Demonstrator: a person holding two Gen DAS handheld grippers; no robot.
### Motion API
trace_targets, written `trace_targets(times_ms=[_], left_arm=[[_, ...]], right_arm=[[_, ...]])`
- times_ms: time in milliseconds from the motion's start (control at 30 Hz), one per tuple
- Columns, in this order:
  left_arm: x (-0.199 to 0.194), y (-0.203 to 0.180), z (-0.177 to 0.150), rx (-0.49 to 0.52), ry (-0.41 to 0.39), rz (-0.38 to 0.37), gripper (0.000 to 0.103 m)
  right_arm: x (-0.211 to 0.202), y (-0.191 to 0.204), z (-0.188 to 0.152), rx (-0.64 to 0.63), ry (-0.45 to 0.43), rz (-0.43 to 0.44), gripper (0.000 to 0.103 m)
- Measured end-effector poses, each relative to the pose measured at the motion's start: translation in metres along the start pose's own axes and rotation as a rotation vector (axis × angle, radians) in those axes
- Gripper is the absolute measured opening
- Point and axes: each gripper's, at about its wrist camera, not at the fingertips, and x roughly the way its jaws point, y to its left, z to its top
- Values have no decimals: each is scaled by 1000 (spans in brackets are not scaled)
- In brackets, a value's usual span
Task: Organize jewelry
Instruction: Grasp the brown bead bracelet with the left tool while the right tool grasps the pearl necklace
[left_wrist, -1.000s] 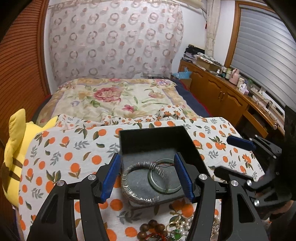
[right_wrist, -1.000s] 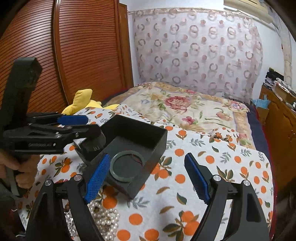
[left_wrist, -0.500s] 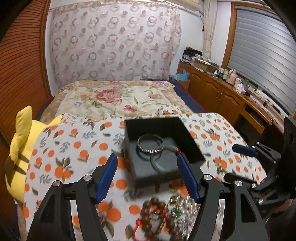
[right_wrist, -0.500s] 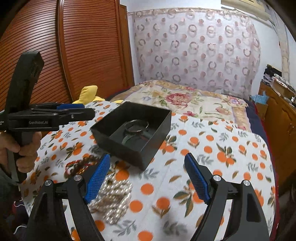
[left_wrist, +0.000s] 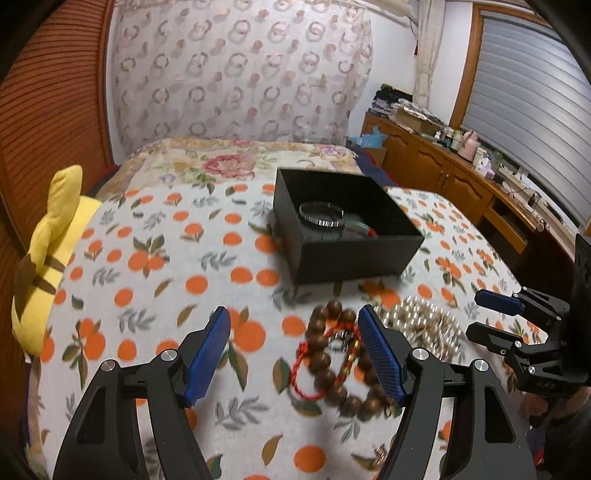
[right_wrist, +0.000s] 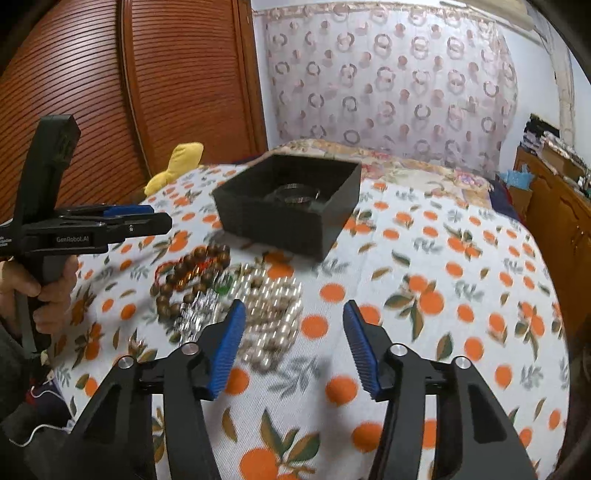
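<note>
A black open box (left_wrist: 354, 254) sits on the orange-print cloth; it holds a silver bangle (left_wrist: 321, 214) and a green bangle (left_wrist: 356, 226). It also shows in the right wrist view (right_wrist: 291, 218). In front of it lie a brown wooden bead bracelet with red cord (left_wrist: 332, 358), a pearl strand pile (left_wrist: 424, 325) and a small sparkly piece (right_wrist: 199, 314). My left gripper (left_wrist: 295, 354) is open and empty, above the cloth just left of the bead bracelet. My right gripper (right_wrist: 293, 343) is open and empty, above the near edge of the pearls (right_wrist: 273, 306).
A yellow plush toy (left_wrist: 48, 258) lies at the cloth's left edge. A floral bed (left_wrist: 236, 162) lies beyond the box. Wooden cabinets (left_wrist: 443, 177) with clutter line the right wall. A wooden slatted door (right_wrist: 147, 92) stands at left.
Both grippers have pulled back and up from the box. The silver bangle, between the left fingers a second ago, now lies in the box. The loose jewelry has come into view.
</note>
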Motion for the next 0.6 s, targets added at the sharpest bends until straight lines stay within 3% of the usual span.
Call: trace_targets(times_ms=[300, 600], left_arm=[[11, -6, -16, 22, 64, -49, 35], [28, -14, -14, 38, 99, -36, 22]], right_arm=[[-7, 12, -18, 6, 22, 6, 51], [-6, 20, -30, -8, 27, -5, 50]])
